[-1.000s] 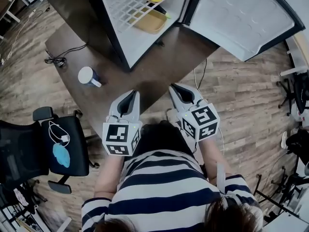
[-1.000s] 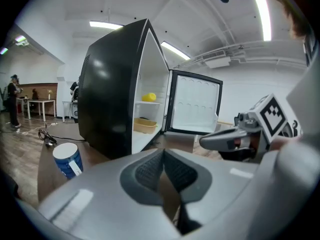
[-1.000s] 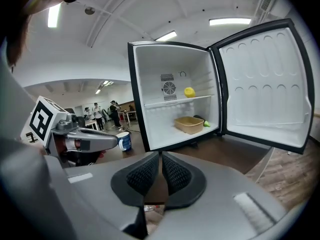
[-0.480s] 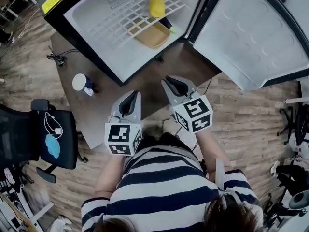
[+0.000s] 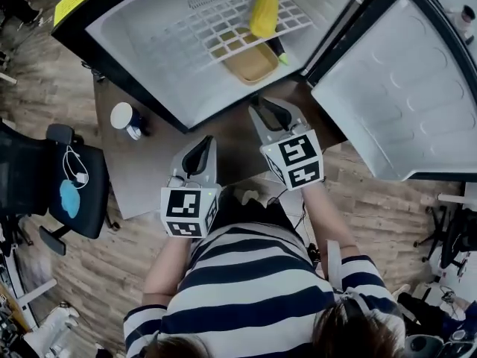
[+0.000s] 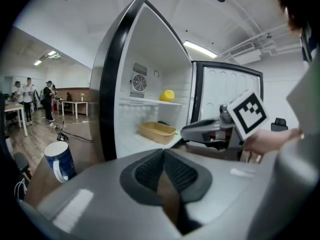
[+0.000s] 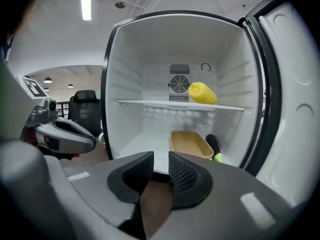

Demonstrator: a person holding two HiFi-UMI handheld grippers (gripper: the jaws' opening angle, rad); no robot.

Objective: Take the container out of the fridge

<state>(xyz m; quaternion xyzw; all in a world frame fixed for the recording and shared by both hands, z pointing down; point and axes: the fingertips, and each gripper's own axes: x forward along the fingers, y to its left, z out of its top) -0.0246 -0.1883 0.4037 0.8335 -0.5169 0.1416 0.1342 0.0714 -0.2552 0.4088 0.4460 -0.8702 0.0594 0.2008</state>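
Observation:
A shallow tan container (image 5: 252, 63) (image 7: 189, 144) (image 6: 158, 132) lies on the floor of the open fridge (image 5: 149, 43), with a dark bottle with a green cap (image 7: 214, 146) just right of it. My right gripper (image 5: 262, 109) (image 7: 161, 171) hovers over the brown table at the fridge's front edge, short of the container; a narrow gap shows between its jaws, with nothing in it. My left gripper (image 5: 200, 146) (image 6: 163, 155) hangs further back and to the left over the table, shut and empty.
A yellow cob-like thing (image 5: 263, 12) (image 7: 202, 92) rests on the wire shelf (image 5: 223, 28). The fridge door (image 5: 406, 103) stands swung open at the right. A blue-and-white mug (image 5: 125, 118) (image 6: 59, 161) stands on the table (image 5: 145, 174) left of the fridge. An office chair (image 5: 52, 192) is at the left.
The fridge has drawn nearer and more of its inside shows. My right gripper has moved forward to the fridge's front edge. The left gripper has barely shifted.

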